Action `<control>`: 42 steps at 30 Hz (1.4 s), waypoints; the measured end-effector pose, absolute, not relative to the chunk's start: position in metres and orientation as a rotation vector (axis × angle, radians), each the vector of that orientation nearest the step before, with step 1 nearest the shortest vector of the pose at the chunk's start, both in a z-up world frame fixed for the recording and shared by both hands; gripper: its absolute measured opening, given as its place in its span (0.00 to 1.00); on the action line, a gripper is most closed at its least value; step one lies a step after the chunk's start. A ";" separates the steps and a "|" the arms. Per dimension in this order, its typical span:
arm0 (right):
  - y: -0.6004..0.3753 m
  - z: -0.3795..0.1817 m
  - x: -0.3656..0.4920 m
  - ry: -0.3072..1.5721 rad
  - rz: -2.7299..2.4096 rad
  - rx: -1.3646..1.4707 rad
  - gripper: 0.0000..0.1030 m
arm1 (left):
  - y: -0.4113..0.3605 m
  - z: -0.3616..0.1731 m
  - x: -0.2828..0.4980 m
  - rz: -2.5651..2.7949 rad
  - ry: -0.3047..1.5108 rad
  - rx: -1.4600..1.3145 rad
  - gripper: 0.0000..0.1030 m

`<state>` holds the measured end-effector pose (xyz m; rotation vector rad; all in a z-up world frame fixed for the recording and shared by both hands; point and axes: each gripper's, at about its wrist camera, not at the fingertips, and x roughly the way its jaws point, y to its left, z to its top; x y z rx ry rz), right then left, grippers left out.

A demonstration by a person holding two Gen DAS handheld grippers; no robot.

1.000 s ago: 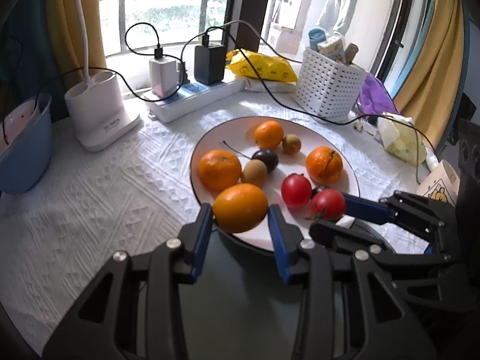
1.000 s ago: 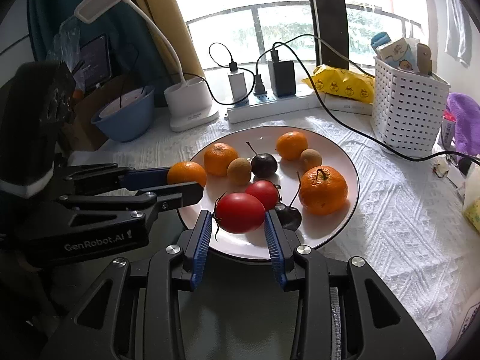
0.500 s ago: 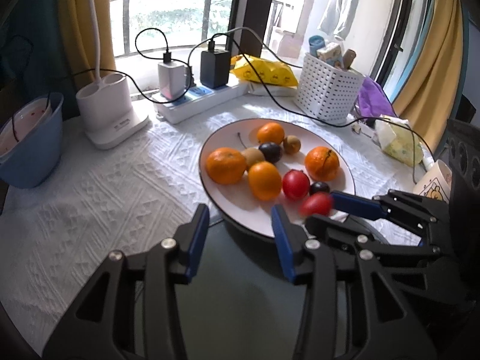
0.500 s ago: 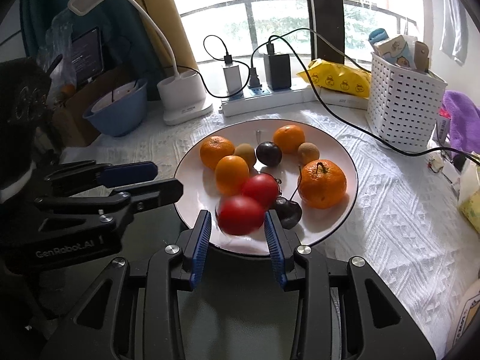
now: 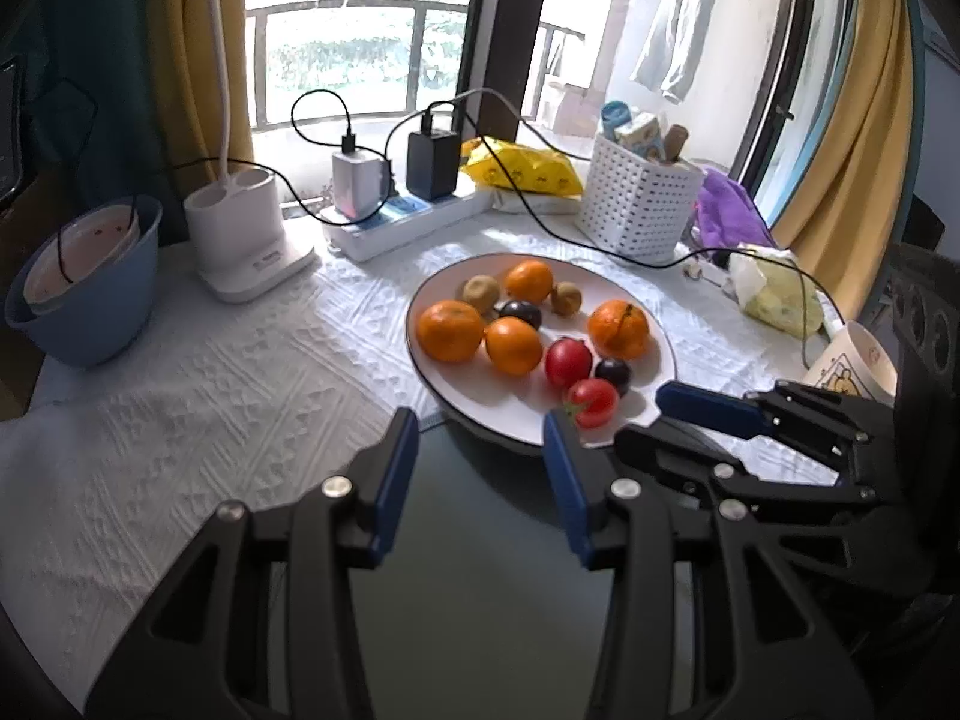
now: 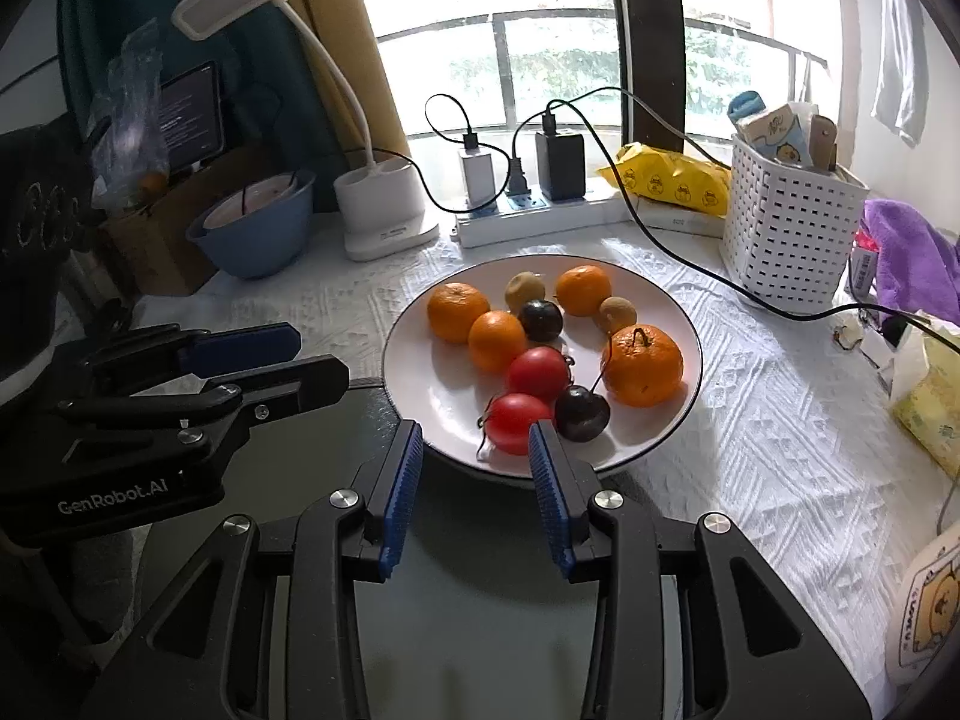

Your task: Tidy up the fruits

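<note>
Your left gripper [image 5: 477, 429] and right gripper [image 6: 474, 441] both gape wide and hold nothing, poised just short of the plate [image 6: 684, 420]. All the fruits lie on the plate, a tomato [image 6: 516, 423] nearest you. Behind the plate stand a power strip [image 6: 540, 216] and a white basket [image 6: 792, 234], and a black cable [image 6: 690, 264] trails past the plate's far rim.

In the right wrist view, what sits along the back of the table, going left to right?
Blue bowl → white lamp base → power strip with chargers → yellow snack bag → white basket → purple cloth.
</note>
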<state>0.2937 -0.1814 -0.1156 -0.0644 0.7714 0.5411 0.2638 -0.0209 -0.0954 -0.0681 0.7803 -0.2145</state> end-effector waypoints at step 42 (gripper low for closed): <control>-0.208 -0.031 0.178 0.524 0.484 -0.120 0.38 | -0.030 -0.010 0.127 -0.185 0.468 0.029 0.45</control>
